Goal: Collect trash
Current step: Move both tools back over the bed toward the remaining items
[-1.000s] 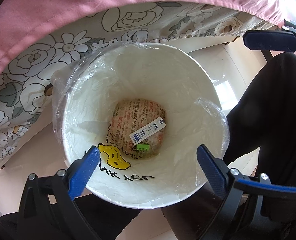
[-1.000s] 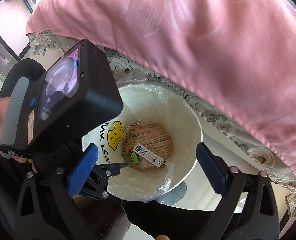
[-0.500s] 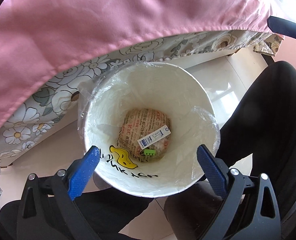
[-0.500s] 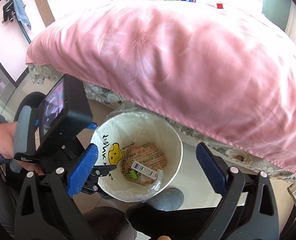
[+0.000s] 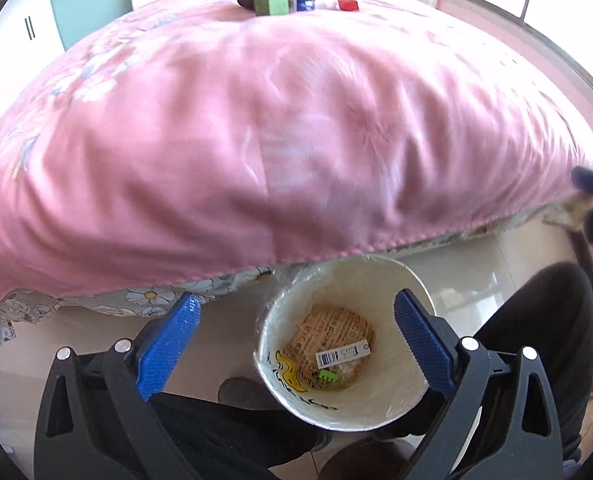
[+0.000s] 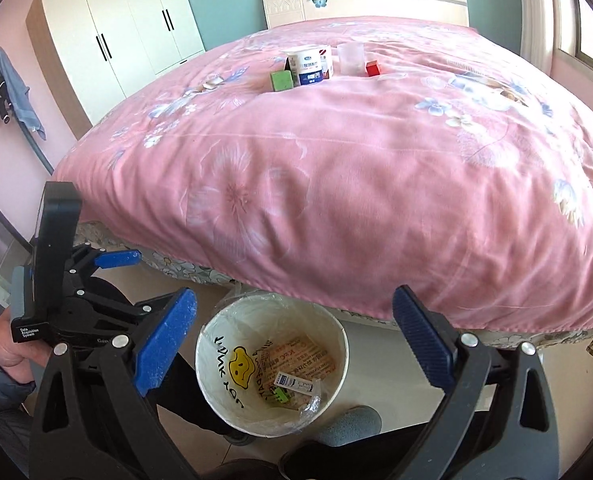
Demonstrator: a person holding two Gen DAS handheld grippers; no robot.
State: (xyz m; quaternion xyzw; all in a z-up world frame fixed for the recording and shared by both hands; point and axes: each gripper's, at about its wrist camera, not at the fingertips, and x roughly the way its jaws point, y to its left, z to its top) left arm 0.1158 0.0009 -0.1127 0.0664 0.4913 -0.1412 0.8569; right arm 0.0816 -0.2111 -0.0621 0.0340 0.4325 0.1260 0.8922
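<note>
Trash lies in two places. A white round paper bin lined with clear plastic film and printed with a yellow smiley face stands on the pale tiled floor just beside the foot of the bed, between the person's dark-trousered legs. At its bottom rest a printed brown-and-red paper wrapper, a small white and blue carton lying across it, and a bright green plastic piece touching the carton's end.

Well apart from the bin, far up on the pink floral quilt, stands a cluster: a green cube-shaped box, a white tub with a blue and red label, a translucent plastic cup and a small red box. The tub is just beside the green box; the cup sits between tub and red box.

The left gripper hangs above the bin, its blue-padded jaws spread wide and holding nothing. The right gripper hangs likewise over the bin's far rim, jaws spread and empty. In the right wrist view the left gripper's black body is at the left edge, held in the person's hand.

A white wardrobe with black handles stands against the wall behind the bed.
</note>
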